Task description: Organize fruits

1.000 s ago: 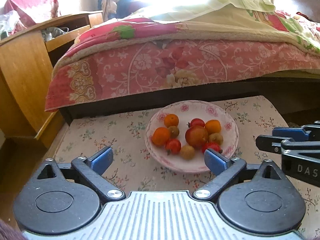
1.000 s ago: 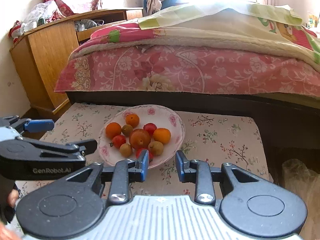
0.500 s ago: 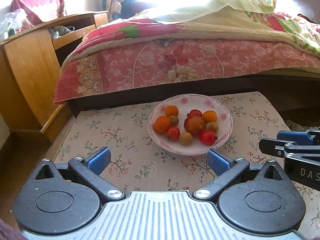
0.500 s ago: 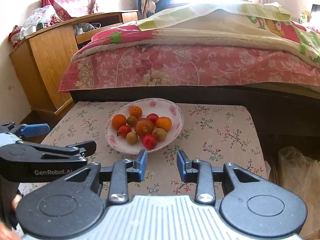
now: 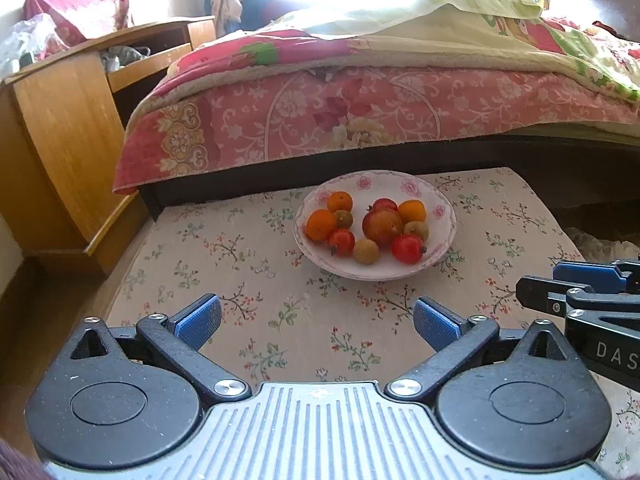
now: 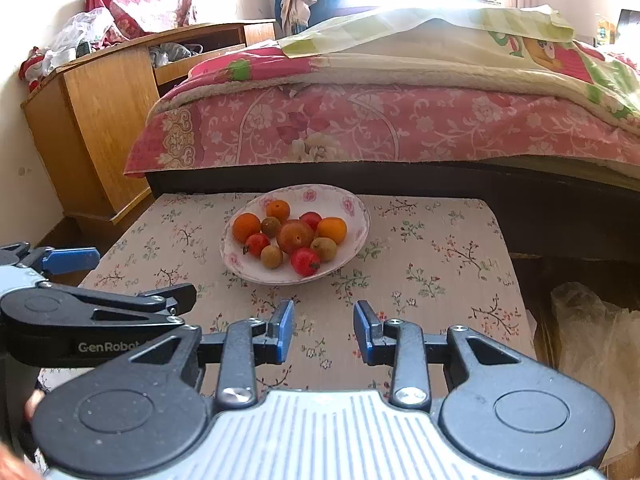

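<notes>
A white floral plate (image 5: 440, 216) (image 6: 356, 208) stands on the floral-cloth table (image 5: 248, 264) (image 6: 432, 264). It holds several fruits: oranges (image 5: 321, 225) (image 6: 246, 227), red tomatoes (image 5: 407, 248) (image 6: 305, 261), a large reddish apple (image 5: 382, 225) (image 6: 295, 236) and small brown fruits (image 5: 365, 251) (image 6: 271, 256). My left gripper (image 5: 316, 322) is open wide and empty, well short of the plate. My right gripper (image 6: 323, 330) is open and empty, also short of the plate. Each gripper shows from the side in the other's view.
A bed with a pink floral quilt (image 5: 360, 112) (image 6: 380, 124) runs along the table's far edge. A wooden cabinet (image 5: 68, 132) (image 6: 104, 120) stands at the left. A plastic bag (image 6: 592, 340) lies on the floor to the right of the table.
Both grippers have drawn back from the plate, which now looks smaller and farther. The right gripper's jaws have opened wider. The fruits have not moved.
</notes>
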`<state>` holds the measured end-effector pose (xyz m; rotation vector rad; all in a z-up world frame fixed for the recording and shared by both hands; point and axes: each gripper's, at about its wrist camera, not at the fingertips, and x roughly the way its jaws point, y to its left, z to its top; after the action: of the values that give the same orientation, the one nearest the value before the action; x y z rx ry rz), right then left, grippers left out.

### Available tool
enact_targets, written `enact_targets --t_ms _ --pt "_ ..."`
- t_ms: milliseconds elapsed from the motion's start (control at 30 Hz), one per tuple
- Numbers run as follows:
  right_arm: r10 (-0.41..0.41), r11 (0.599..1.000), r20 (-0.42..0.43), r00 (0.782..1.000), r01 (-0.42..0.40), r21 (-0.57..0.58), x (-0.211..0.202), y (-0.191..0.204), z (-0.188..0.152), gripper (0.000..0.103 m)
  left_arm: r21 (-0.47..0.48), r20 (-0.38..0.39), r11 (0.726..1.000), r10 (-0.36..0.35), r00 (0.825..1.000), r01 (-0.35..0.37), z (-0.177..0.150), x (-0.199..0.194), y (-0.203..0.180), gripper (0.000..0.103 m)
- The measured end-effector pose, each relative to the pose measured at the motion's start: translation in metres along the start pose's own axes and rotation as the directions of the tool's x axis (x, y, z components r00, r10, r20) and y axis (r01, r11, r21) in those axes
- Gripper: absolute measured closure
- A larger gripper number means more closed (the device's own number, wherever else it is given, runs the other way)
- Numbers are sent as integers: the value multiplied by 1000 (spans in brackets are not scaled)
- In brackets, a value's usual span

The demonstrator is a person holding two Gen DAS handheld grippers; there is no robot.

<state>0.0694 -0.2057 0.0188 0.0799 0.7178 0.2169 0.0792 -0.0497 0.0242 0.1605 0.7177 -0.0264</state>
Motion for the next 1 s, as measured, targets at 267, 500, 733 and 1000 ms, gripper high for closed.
enact_targets --t_ms 267,500,733,1000 --pt "-5 1000 -2 1000 5 9 -10 3 -9 67 -8 -15 1000 -18 1000 18 -9 -9 -2 0" --pt "0 1000 0 1000 0 16 -20 7 -16 67 -24 -26 999 -26 999 25 -16 -17 0 0" --pt "-5 1000 -7 1000 5 19 -27 11 -22 67 -34 -30 999 -28 999 27 -22 -24 1 0" --pt "-3 1000 -11 1000 4 29 -37 13 -31 67 -26 -32 999 -42 999 41 -29 -33 -1 0"
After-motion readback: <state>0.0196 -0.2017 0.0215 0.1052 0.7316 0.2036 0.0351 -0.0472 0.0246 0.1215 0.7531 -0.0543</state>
